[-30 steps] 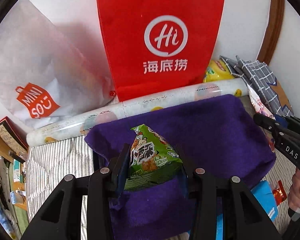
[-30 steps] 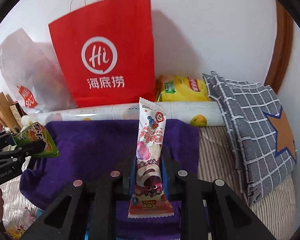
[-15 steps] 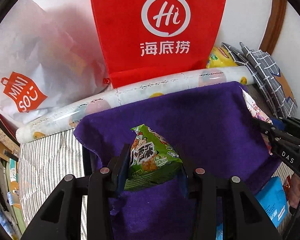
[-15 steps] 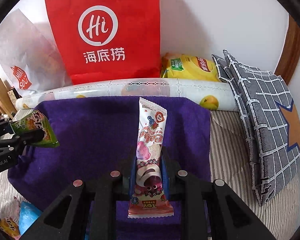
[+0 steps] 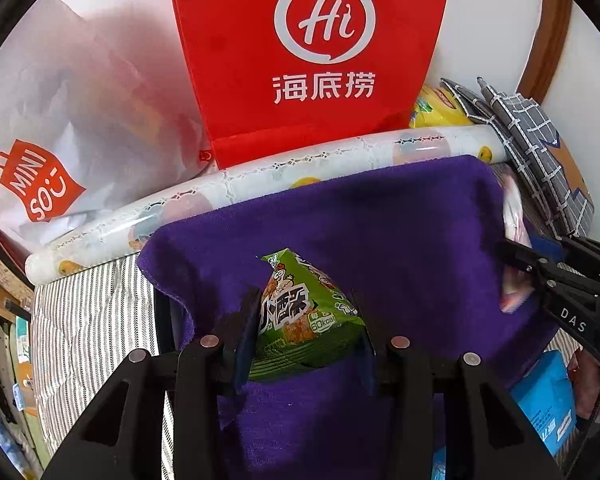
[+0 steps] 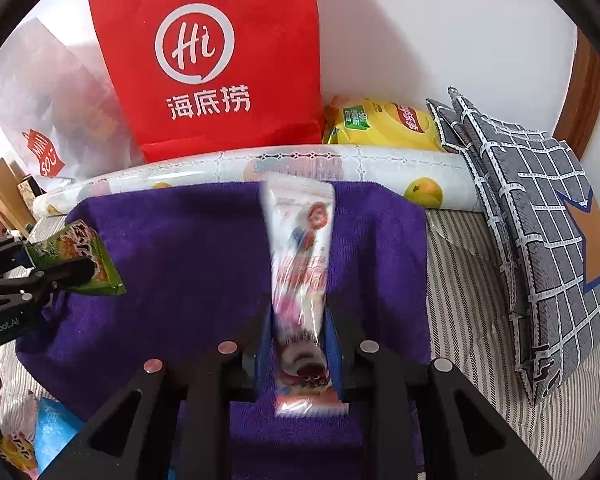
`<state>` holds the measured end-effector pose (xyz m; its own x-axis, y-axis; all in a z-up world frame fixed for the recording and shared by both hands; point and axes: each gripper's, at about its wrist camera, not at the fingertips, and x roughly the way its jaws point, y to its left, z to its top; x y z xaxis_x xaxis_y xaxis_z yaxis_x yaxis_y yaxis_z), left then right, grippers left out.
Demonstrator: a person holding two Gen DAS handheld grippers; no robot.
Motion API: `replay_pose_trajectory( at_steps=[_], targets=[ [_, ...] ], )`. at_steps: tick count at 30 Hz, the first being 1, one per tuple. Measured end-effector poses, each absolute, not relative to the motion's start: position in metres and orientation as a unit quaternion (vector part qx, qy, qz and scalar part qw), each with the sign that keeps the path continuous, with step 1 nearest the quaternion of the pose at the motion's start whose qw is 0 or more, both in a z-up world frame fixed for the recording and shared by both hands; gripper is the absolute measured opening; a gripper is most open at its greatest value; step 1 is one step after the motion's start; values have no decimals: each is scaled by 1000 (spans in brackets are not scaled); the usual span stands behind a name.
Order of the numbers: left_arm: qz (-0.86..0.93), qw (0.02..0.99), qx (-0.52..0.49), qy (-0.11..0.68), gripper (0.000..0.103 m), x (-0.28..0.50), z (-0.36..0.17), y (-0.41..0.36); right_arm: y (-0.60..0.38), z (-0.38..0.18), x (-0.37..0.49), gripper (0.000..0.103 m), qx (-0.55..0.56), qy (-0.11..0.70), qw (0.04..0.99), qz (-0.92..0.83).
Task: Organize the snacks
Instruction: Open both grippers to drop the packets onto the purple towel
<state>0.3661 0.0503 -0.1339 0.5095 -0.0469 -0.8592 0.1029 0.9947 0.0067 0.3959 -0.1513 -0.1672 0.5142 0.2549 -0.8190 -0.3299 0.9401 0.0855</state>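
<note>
Jaws of left gripper (image 5: 306,328) clamped on green snack packet (image 5: 300,316), held over purple towel (image 5: 380,232). Right gripper (image 6: 298,344) jaws opening, blurred white-pink snack stick (image 6: 300,264) between them, above same towel. Behind towel: patterned roll (image 6: 340,168), red paper bag (image 6: 220,60), white plastic bag (image 5: 60,120), yellow chip bag (image 6: 380,124); grey checked cushion (image 6: 540,220) to the right.

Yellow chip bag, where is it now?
In the right wrist view the yellow chip bag lies at the back wall, between the red paper bag and the grey checked pillow, behind the patterned roll.
</note>
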Motion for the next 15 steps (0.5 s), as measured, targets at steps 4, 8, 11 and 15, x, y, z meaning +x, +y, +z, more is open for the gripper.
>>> replay_pose_trajectory(
  at_steps=[4,8,11,15],
  targets=[
    [-48,865,16,500,42,368,-135,54,-156,-160,397,49,-16,451,875,177],
    [-47,865,14,499,42,367,-134,53,-156,-157,396,49,-9,450,874,182],
    [-49,865,15,499,42,366,-134,53,-152,-151,392,49,-24,436,882,180],
    [-56,868,13,493,43,364,-129,51,-150,-142,384,50,-41,412,893,175]
  ],
)
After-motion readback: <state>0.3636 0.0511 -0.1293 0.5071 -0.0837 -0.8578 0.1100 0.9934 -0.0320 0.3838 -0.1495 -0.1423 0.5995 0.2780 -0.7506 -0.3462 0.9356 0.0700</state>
